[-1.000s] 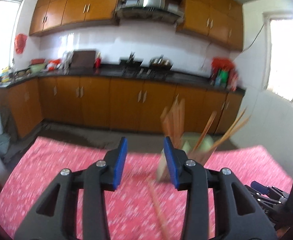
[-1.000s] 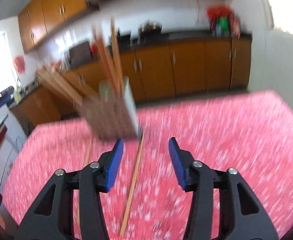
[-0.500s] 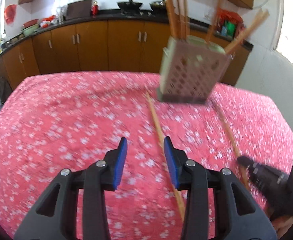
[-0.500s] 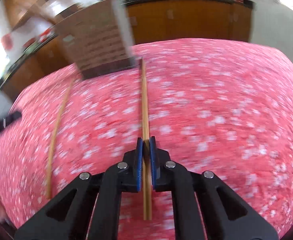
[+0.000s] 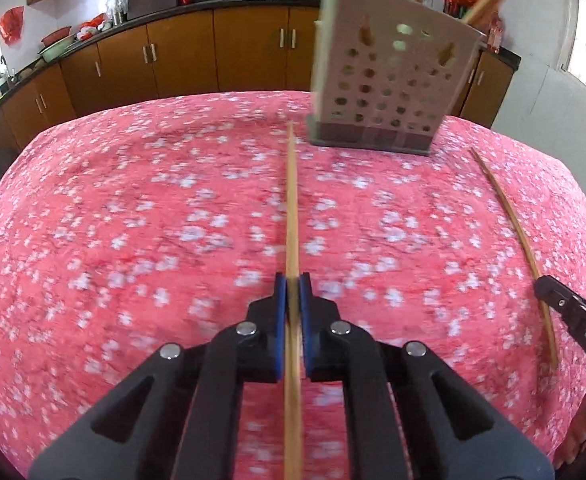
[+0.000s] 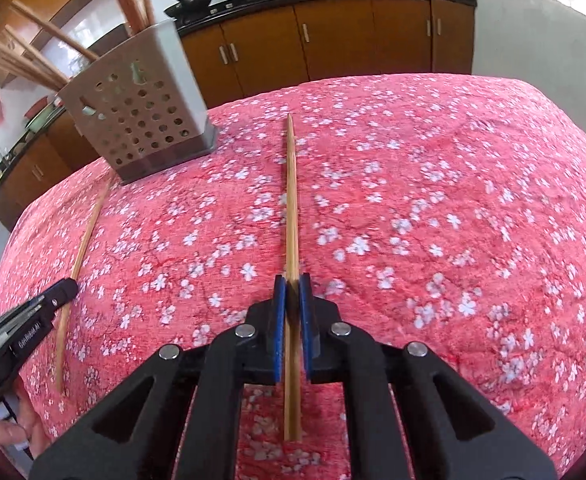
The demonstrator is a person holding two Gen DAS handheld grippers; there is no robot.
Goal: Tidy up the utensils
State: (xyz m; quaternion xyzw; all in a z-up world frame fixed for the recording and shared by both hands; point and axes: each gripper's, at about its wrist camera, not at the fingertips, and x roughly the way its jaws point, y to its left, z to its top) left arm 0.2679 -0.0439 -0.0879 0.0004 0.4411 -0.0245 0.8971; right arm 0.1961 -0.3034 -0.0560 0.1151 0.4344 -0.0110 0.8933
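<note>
Two bamboo chopsticks lie on the red floral tablecloth. My left gripper (image 5: 292,280) is shut on one chopstick (image 5: 292,200) that points toward the perforated grey utensil holder (image 5: 389,80), which holds several chopsticks. My right gripper (image 6: 292,280) is shut on the other chopstick (image 6: 291,192). The holder (image 6: 141,116) stands at the far left in the right wrist view. Each gripper shows in the other's view, the right gripper (image 5: 573,316) at the second chopstick (image 5: 509,220), the left gripper (image 6: 33,312) at the first chopstick (image 6: 85,236).
The table's far edge (image 5: 173,100) faces wooden kitchen cabinets (image 5: 181,52) and a dark counter with pans. A hand shows at the lower left corner of the right wrist view (image 6: 9,432).
Both grippers came down to the table. The right shut on its chopstick half a second ago; the left has now shut on the other one.
</note>
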